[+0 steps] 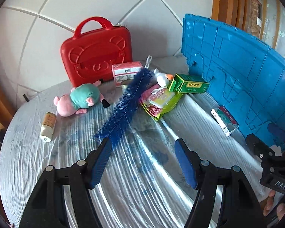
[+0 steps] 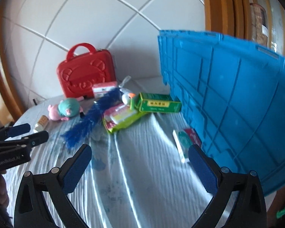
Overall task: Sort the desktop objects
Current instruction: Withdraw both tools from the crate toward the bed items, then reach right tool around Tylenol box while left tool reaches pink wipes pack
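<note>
Beside the blue crate [image 1: 237, 72] on the cloth-covered worktop [image 1: 142, 171], a green box [image 1: 190, 84] and a white-and-teal box [image 1: 225, 120] lie against its wall; wipes pack [image 1: 159, 100], blue brush [image 1: 127, 102], plush pig [image 1: 79, 99], small bottle [image 1: 47, 127] and red case [image 1: 96, 51] sit farther from it. Left claw [image 1: 142, 146] and right claw [image 2: 139, 152] both hover with jaws apart, empty.
</note>
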